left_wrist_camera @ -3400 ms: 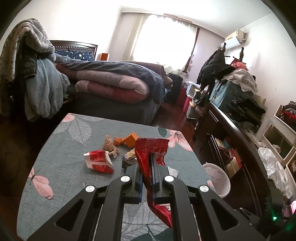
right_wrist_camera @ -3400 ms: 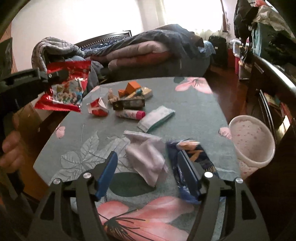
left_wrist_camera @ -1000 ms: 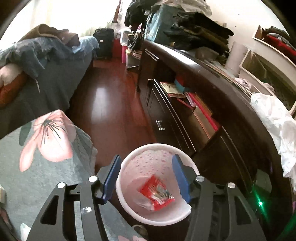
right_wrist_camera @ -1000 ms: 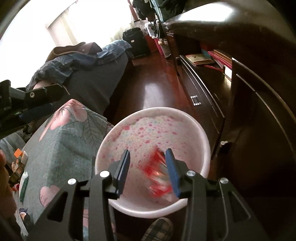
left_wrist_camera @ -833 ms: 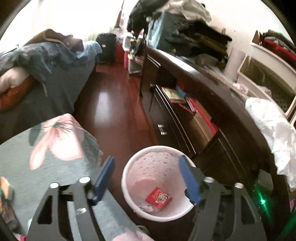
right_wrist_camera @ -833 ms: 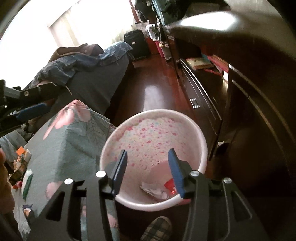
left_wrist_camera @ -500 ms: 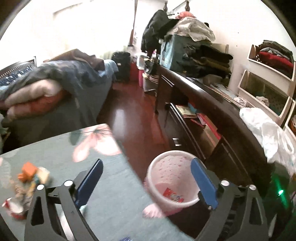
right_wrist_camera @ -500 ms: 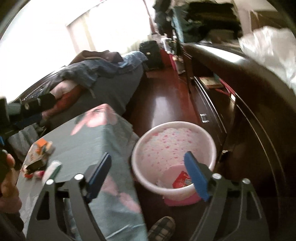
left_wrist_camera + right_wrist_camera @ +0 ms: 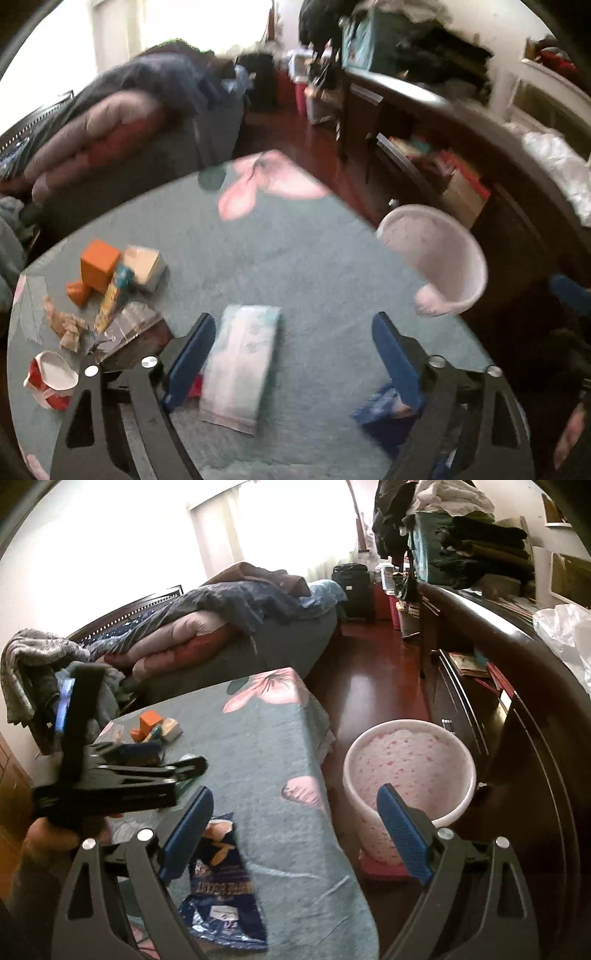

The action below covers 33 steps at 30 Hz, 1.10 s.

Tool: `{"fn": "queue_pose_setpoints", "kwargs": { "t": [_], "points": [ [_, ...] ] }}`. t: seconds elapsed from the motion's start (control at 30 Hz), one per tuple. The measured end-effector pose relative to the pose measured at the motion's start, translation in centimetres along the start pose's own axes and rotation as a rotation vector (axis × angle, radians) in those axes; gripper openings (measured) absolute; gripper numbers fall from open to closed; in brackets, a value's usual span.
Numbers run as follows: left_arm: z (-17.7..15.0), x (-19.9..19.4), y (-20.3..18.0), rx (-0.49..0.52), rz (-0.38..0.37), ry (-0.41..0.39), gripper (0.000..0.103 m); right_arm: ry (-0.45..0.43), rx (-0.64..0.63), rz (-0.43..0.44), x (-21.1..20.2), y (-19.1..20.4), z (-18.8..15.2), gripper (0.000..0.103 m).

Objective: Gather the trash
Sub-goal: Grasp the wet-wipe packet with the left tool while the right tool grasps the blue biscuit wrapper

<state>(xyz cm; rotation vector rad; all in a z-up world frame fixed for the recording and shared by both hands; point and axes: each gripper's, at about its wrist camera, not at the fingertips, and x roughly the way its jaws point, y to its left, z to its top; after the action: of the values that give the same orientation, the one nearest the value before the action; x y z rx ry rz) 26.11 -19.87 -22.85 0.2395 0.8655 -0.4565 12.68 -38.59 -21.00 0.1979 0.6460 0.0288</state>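
In the left wrist view my left gripper [image 9: 293, 354] hovers over the teal flowered table [image 9: 314, 266] with its jaws closing. A white and teal tissue pack [image 9: 240, 362] lies under the gap, untouched by the pads. A blue wrapper [image 9: 384, 410] lies by the right finger. My right gripper [image 9: 295, 827] has its jaws opening and holds nothing. It hangs over the table's edge, with a blue biscuit bag [image 9: 221, 897] below its left finger. The pink speckled bin [image 9: 406, 760] stands on the floor beside the table.
An orange box [image 9: 99, 264], crumpled brown paper [image 9: 66, 325] and a red and white wrapper [image 9: 48, 376] lie at the table's left. A dark cabinet [image 9: 517, 720] runs along the right, a bed [image 9: 221, 627] behind. A person's hand [image 9: 44, 845] grips the left tool.
Both grippers swung away from above the bin, where a red wrapper had dropped, back over the table. Their jaws stand wider than a second ago.
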Motion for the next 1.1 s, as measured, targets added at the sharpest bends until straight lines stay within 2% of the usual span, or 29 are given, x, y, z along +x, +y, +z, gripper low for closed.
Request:
{"fn": "queue_pose_setpoints", "kwargs": {
  "t": [0.17, 0.27, 0.33, 0.37, 0.4, 0.53, 0.63, 0.73, 0.83, 1.0, 1.1],
  "points": [
    [-0.5, 1.9, 1.5, -0.009, 0.032, 0.034, 0.084, 0.023, -0.015, 0.002, 0.2, 0.7, -0.5, 0.091],
    [-1.4, 2.2, 1.8, -0.009, 0.037, 0.056, 0.071, 0.037, -0.015, 0.003, 0.6, 1.0, -0.7, 0.091],
    [-1.9, 2.5, 1.6, 0.002, 0.052, 0.064, 0.057, 0.047, -0.014, 0.005, 0.9, 1.2, -0.7, 0.091],
    [-2.1, 2.3, 1.5, 0.007, 0.047, 0.055, 0.053, 0.053, -0.013, 0.005, 1.1, 1.4, -0.8, 0.091],
    [-2.2, 2.2, 1.5, 0.008, 0.035, 0.052, 0.045, 0.059, -0.013, 0.007, 1.2, 1.6, -0.9, 0.091],
    [-2.9, 1.6, 1.9, -0.006, 0.052, 0.031, 0.044, 0.088, -0.020, 0.012, 1.7, 2.4, -1.6, 0.091],
    [-3.3, 0.4, 3.2, -0.077, 0.035, 0.003, 0.044, 0.119, -0.033, 0.024, 2.2, 3.4, -2.4, 0.091],
    [-3.7, -1.8, 4.2, -0.133, 0.062, -0.052, 0.044, 0.166, -0.050, 0.045, 3.0, 4.6, -3.7, 0.091],
    [-4.1, -4.7, 4.8, -0.154, 0.098, -0.121, 0.044, 0.205, -0.058, 0.067, 3.9, 5.6, -4.7, 0.098],
    [-4.4, -9.0, 5.8, -0.193, 0.106, -0.208, 0.044, 0.257, -0.094, 0.027, 6.1, 7.0, -5.8, 0.100],
    [-4.6, -10.9, 6.5, -0.223, 0.099, -0.244, 0.044, 0.248, -0.128, 0.004, 6.6, 7.8, -5.9, 0.100]
  ]
}}
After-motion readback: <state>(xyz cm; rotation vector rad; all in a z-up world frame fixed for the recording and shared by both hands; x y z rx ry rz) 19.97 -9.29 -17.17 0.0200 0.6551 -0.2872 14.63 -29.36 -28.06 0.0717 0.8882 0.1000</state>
